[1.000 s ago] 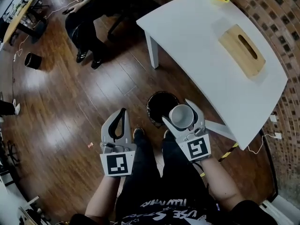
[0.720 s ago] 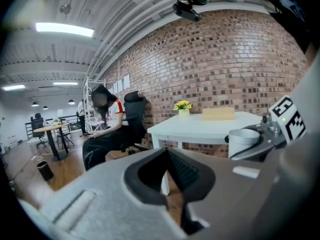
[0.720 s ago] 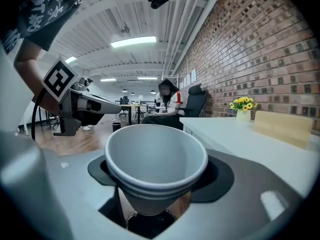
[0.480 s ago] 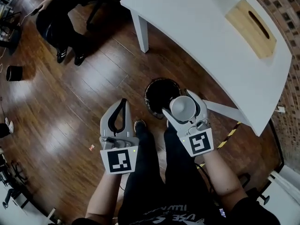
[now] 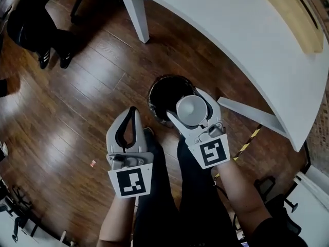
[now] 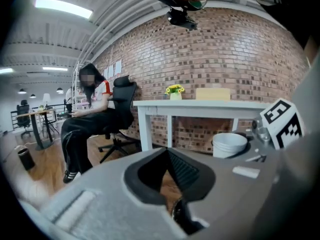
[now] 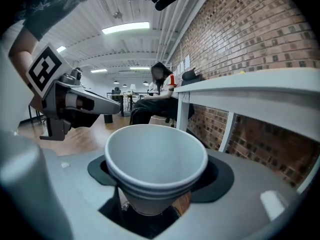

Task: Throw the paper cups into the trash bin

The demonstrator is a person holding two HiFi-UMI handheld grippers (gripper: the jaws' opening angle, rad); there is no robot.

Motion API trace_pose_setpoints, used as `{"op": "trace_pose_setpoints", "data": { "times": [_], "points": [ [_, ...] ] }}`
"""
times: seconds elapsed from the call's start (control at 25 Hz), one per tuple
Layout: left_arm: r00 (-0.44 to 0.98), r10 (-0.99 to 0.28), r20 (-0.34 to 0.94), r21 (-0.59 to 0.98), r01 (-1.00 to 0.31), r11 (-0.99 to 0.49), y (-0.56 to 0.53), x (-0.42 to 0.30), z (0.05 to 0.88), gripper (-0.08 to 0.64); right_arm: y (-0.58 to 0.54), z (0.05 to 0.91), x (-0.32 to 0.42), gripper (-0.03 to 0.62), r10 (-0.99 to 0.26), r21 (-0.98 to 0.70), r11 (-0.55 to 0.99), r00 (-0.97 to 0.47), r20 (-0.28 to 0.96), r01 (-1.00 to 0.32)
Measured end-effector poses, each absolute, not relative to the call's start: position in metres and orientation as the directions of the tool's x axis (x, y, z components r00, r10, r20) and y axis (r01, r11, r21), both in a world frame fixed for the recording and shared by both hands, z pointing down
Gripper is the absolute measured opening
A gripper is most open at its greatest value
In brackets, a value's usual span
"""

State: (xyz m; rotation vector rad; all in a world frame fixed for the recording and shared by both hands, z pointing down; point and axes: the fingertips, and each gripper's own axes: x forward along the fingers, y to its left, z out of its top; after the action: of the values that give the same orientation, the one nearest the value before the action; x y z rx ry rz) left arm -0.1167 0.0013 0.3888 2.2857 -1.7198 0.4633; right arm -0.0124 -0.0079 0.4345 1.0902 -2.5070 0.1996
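Dark wood floor (image 5: 77, 102), brick wall (image 6: 225, 49), white table (image 5: 231, 30); right gripper (image 5: 185, 102) clasping paper cups (image 5: 191, 109), left gripper (image 5: 133, 110) closed.

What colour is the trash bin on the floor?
Black; the trash bin shows best in the head view.

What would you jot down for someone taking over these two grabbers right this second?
Left gripper: shut, empty, held over the floor beside the bin.
Right gripper: clamped on white paper cups, apparently a nested stack, mouth up.
Trash bin: black, on the floor by the white table; the cups hang over its near rim.
Done: cups picked up and at the bin.
Left: probably shift a little further over the opening, then open the jaws. No other cups in view; the bin's inside is too dark to read.
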Motion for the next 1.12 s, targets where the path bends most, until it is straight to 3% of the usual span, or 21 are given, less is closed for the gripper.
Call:
{"op": "trace_pose_setpoints", "data": {
  "times": [1.12],
  "points": [
    [0.265,-0.789,0.554,0.053,-0.957,-0.285,-0.003,-0.077,0.559,0.005,0.007,0.607,0.001,0.379,-0.555,-0.134,0.658,-0.597,0.579,-0.741]
  ]
}}
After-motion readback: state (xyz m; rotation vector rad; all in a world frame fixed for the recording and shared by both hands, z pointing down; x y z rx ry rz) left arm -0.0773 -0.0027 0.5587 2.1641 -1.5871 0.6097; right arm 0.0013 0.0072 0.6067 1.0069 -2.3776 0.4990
